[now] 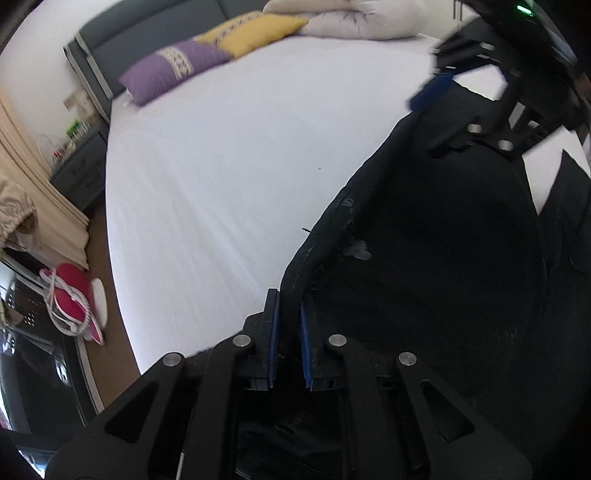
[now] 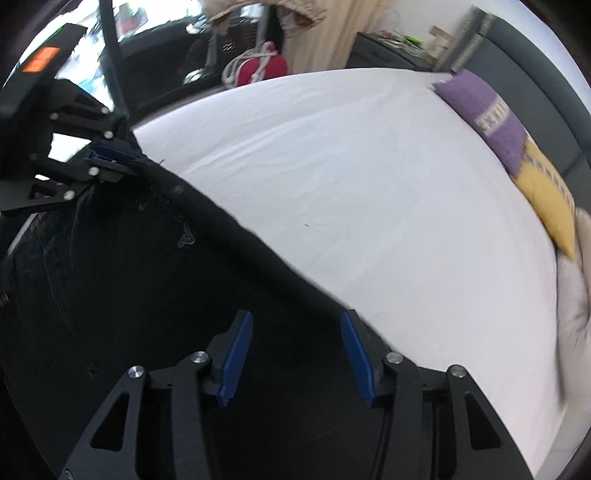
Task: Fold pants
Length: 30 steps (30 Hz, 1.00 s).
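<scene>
**Left wrist view: waistband pinched, right side wide open**

My left gripper (image 1: 289, 325) has its blue pads pressed onto the thick edge of the black pants (image 1: 436, 258), which looks like the waistband, so that one's clamped on fabric. The pants spread over the near side of the white bed (image 1: 221, 166), running away toward my right gripper (image 1: 439, 96), which is blurry from here.

From the right wrist, my right gripper (image 2: 297, 354) has its fingers spread apart over the dark cloth, nothing between the pads. The left gripper (image 2: 107, 157) shows top left, biting the pants (image 2: 147, 277) edge.

A purple pillow (image 1: 173, 70) and a yellow pillow (image 1: 255, 31) sit at the headboard, touching, with a bundled white duvet (image 1: 343, 18) beside them. On the floor there's a red bag (image 1: 70, 291) with a white cord; can't tell what's inside.
</scene>
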{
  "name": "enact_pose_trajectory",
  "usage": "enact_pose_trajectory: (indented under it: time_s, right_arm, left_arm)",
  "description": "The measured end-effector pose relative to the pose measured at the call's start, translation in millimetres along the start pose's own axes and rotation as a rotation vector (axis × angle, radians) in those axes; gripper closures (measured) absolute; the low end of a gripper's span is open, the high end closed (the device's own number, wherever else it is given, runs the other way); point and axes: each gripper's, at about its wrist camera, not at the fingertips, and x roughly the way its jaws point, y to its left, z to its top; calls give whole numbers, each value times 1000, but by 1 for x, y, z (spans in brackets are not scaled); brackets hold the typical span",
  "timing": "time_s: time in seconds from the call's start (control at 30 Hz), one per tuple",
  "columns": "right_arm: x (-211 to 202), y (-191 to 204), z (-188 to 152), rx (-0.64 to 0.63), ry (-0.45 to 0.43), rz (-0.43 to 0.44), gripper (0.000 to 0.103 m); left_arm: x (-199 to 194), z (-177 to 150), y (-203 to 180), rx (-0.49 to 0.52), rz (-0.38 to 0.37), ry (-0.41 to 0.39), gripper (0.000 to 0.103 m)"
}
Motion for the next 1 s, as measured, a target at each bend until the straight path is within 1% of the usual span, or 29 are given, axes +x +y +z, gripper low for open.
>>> enact_pose_trajectory:
  time_s: [0.07, 0.1, 0.13, 0.17, 0.2, 0.23, 0.27, 0.3, 0.33, 0.4, 0.47, 0.5, 0.53, 0.6, 0.67, 0.87, 0.9, 1.0]
  right_arm:
    - [6, 6, 6, -36, 15, 8, 53]
    - [11, 9, 9, -54, 32, 21, 60]
    - [15, 11, 11, -68, 47, 28, 66]
    - [19, 12, 13, -78, 62, 32, 69]
    - [24, 13, 15, -86, 78, 36, 75]
    - [27, 13, 17, -88, 85, 40, 79]
    - [29, 13, 19, -86, 88, 40, 79]
    - [30, 12, 21, -75, 90, 50, 82]
    - [30, 11, 22, -65, 91, 63, 87]
    - [27, 8, 21, -48, 93, 89, 93]
    - [22, 3, 17, -1, 72, 115, 95]
    - [18, -1, 14, 49, 50, 138, 95]
    - [16, -2, 12, 90, 36, 151, 96]
    - [9, -6, 5, 165, 4, 176, 96]
    - [1, -2, -3, 214, -25, 196, 97]
    - [-18, 22, -24, 296, -102, 270, 99]
    - [-24, 33, -32, 302, -113, 278, 99]
    - [-31, 61, -47, 280, -111, 266, 99]
  left_arm:
    - [-13, 0, -8, 3, 10, -34, 94]
    - [-14, 3, -2, 2, 14, -45, 94]
    - [-15, 3, -10, -2, 17, -56, 94]
    - [-20, 4, -10, -9, 16, -65, 94]
    - [-21, -9, -21, -21, 10, -73, 94]
    - [-25, -8, -19, -28, 8, -80, 94]
    - [-24, -14, -13, -33, 8, -86, 94]
    - [-27, -15, -12, -35, 9, -88, 94]
    - [-32, -17, -14, -37, 9, -89, 94]
    - [-34, -19, -14, -47, 5, -94, 94]
    - [-36, -24, -11, -65, -4, -97, 94]
    - [-37, -28, -10, -72, -9, -98, 94]
    - [-35, -25, -4, -81, -20, -101, 94]
    - [-39, -28, -2, -93, -30, -109, 94]
    - [-45, -34, -7, -99, -32, -114, 94]
    - [-78, -63, -19, -149, -61, -115, 94]
    - [-84, -71, -23, -148, -67, -111, 94]
    - [-94, -89, -39, -132, -87, -93, 94]
